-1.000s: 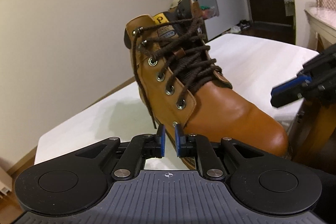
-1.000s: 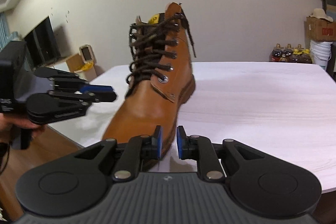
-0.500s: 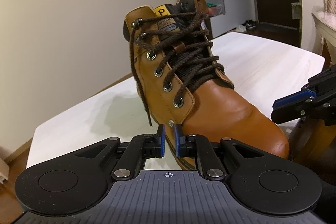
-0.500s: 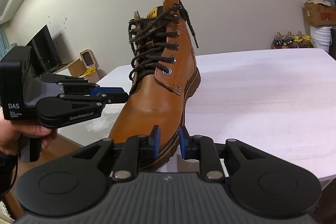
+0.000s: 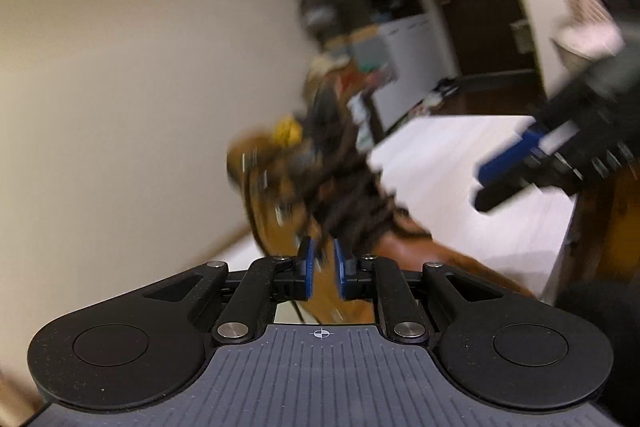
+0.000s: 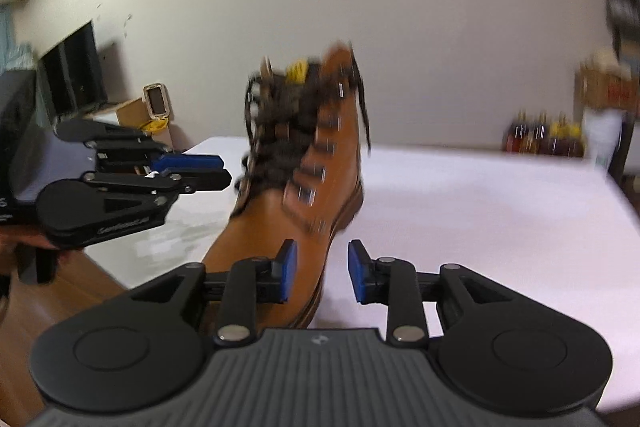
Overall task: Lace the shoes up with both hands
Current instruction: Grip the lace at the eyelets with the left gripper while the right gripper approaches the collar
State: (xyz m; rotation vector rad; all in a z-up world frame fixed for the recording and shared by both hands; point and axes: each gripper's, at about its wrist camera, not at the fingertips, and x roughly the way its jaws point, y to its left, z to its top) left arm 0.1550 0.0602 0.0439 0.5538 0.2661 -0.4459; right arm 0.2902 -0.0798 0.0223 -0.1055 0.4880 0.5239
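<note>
Boot [image 6: 280, 227] position: standing upright on the white tabletop [image 6: 480, 211] near its front corner, toe toward the two tongs. It is tan leather with a yellow tag at the tongue. Dark brown laces [image 6: 280, 131] are threaded through the eyelets up the front; one loose end hangs down the outer side of the ankle. Both views are blurred by motion, the left wrist view more so, and finer lace detail cannot be read.

Right tongs [image 6: 322, 275]: jaws have just been opening and stand wide apart. Nothing is gripped; the boot's toe and sole edge show behind the gap, not touched by the blue pads [image 6: 289, 275].

Left tongs [image 5: 322, 273]: jaws have just been opening and show a narrow gap. The pads press on nothing; the side of the boot [image 5: 400, 255] lies just beyond them. In the right wrist view the left tongs [image 6: 216, 169] hover level beside the laced front of the boot, apart from it, held by a hand [image 6: 24, 247] at the frame's left edge.

Containers: a cardboard box [image 6: 136, 111] stands against the far wall, contents hidden. A row of dark bottles [image 6: 540, 135] stands behind the tabletop's far side.
</note>
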